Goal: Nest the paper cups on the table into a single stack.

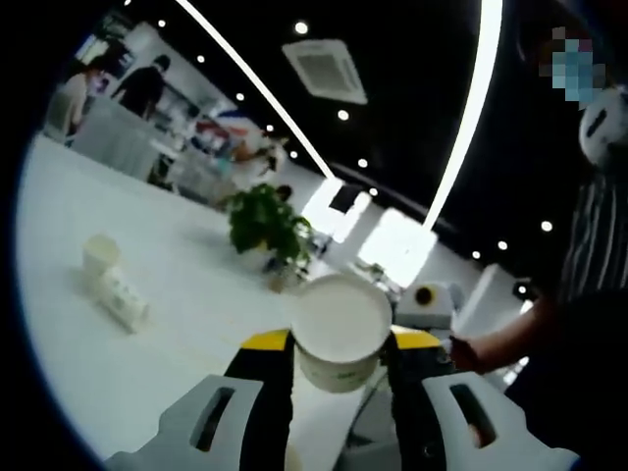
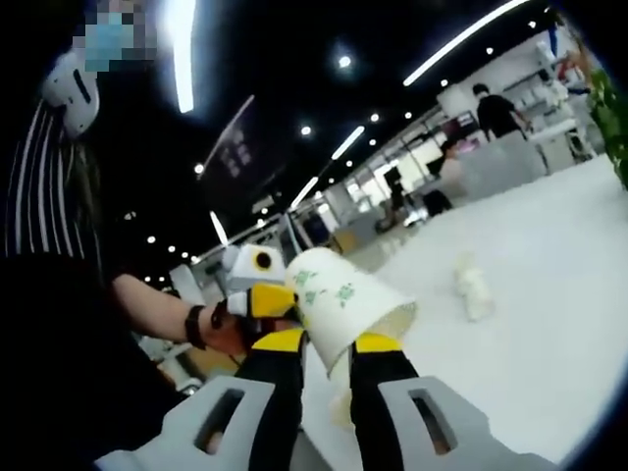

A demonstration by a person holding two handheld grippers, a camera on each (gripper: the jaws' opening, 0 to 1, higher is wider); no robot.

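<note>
A: Left gripper view first: the left gripper (image 1: pixel 340 361) is clamped on a white paper cup (image 1: pixel 340 336), held nearly upright with its open mouth tipped toward the lens. To me that reads as the receiving cup, presented mouth-first so another can drop in.

B: And in the right gripper view the right gripper (image 2: pixel 329 343) pinches a second paper cup (image 2: pixel 345 306), green leaf print on its side, tilted with its mouth pointing down and right, its base toward the far left. Beside that base the other gripper (image 2: pixel 257 298) and the person's hand (image 2: pixel 224 332) show, so the two cups look close together.

A: Farther out on the white table (image 1: pixel 147 294), at the left, two more cups (image 1: pixel 113 280) wait, one standing, one seemingly lying on its side next to it.

B: Beyond those, a potted plant (image 1: pixel 265 226). I'd say the stack is barely begun.
</note>
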